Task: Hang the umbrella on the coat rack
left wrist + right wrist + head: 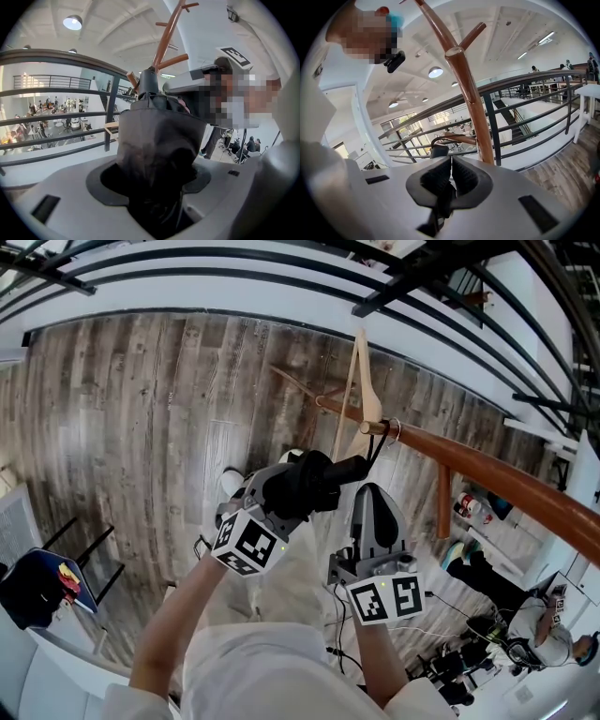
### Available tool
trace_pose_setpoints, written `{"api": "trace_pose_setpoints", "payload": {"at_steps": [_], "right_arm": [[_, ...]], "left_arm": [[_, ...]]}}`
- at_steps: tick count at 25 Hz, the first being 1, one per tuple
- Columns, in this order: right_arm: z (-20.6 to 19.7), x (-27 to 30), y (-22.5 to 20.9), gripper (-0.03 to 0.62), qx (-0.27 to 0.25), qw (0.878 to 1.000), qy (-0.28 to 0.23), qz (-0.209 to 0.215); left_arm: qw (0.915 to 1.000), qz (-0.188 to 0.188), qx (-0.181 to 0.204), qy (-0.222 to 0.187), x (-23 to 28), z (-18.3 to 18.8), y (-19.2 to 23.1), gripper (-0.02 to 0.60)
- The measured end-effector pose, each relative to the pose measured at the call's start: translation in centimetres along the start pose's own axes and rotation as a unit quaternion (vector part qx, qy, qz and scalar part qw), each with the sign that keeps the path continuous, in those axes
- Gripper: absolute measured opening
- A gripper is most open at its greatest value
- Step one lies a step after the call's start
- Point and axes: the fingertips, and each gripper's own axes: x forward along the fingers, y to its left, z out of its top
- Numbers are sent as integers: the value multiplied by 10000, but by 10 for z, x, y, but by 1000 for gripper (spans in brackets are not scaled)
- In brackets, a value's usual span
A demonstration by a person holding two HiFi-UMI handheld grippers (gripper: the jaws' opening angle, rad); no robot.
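Left gripper view: folded black umbrella (159, 140) clamped between jaws of left gripper (281, 491), jaws held wide by bundled fabric. Umbrella's far end pointed ahead of jaws toward coat rack (487, 474). Right gripper (450, 176) set just beside left gripper, jaws pressed together, nothing made out between pads. Just ahead of right jaws, umbrella end seen, with thin strap (436, 139) apparently laid over rack peg (459, 137).
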Motion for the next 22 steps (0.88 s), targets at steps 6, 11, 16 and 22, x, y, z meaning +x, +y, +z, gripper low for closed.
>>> {"api": "trace_pose_setpoints", "payload": {"at_steps": [6, 11, 16, 22], "right_arm": [[-2, 3, -4, 35, 16, 10000, 34, 7], [-5, 4, -5, 35, 33, 10000, 38, 18], [-6, 3, -7, 34, 55, 10000, 48, 15], [-5, 4, -10, 34, 35, 10000, 70, 35]], "left_arm": [[9999, 39, -156, 60, 9, -9, 4, 288], [9995, 83, -235, 196, 18, -21, 8, 288], [9988, 167, -256, 393, 31, -37, 15, 288], [9976, 184, -331, 574, 45, -53, 23, 288]]}}
